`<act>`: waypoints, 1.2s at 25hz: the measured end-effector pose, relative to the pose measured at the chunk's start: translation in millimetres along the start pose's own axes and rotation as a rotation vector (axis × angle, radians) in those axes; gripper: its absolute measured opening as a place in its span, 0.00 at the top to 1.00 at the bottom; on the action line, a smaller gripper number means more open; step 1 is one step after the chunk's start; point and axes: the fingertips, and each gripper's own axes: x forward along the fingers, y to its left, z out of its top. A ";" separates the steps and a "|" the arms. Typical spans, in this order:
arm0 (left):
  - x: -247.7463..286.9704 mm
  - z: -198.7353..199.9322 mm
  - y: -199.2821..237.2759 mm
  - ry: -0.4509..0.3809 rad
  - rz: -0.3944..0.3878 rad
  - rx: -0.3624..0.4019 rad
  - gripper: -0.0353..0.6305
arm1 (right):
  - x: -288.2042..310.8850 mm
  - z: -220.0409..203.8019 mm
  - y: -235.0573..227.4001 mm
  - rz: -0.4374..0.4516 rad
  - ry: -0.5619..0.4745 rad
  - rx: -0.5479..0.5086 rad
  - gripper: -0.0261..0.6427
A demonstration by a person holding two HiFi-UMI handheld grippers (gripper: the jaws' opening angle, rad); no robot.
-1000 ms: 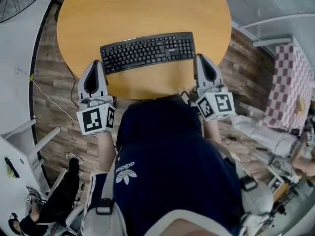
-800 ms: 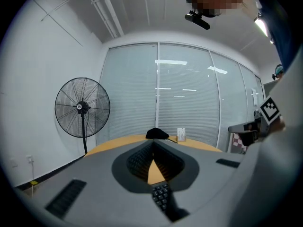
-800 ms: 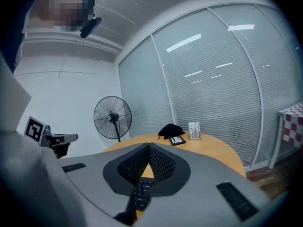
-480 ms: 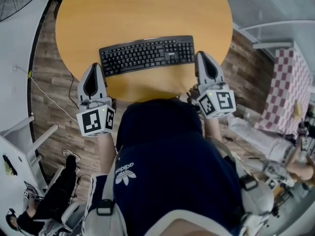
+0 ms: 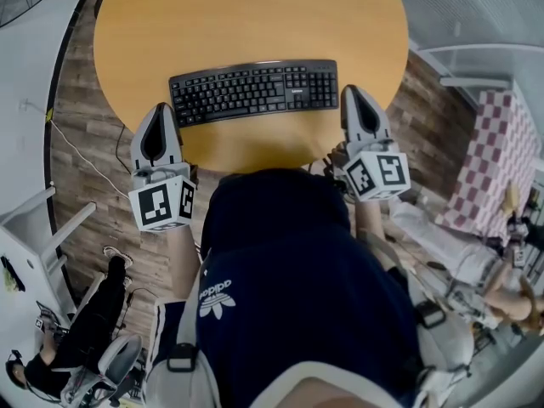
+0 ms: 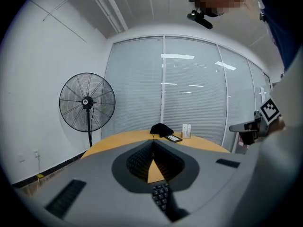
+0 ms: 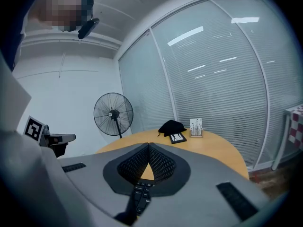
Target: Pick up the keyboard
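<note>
Lying flat on the round orange wooden worktop, the black full-size computer keyboard is not yet lifted. The left gripper and right gripper sit just beside its two ends, fingers closed on nothing. The task has barely begun, with grasping and raising both left to do.

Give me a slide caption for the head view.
Left claw and right claw, both shut, flank the black keyboard on a round table.

— Where's the head view looking from?
— Above the person, steeply down onto the round table, with the left tool and right tool at its near edge.
— And the gripper views?
— Each rides close behind its tool's jaws, facing across the table; both share the fan and glass wall.
</note>
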 end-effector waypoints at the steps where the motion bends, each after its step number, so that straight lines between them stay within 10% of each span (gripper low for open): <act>1: 0.4 -0.1 0.1 0.003 0.003 0.005 0.94 | 0.0 -0.8 -0.2 0.001 0.003 0.001 0.96; 13: 20.7 -26.7 21.6 0.117 0.010 -0.076 0.87 | 20.7 -18.1 -15.8 0.013 0.079 0.003 0.93; 16: 33.1 -43.4 27.7 0.172 -0.010 -0.097 0.78 | 34.1 -31.2 -27.7 0.009 0.126 0.024 0.80; 30: 100.0 -153.1 63.2 0.500 -0.060 -0.242 0.70 | 100.5 -120.2 -92.4 -0.039 0.361 0.093 0.79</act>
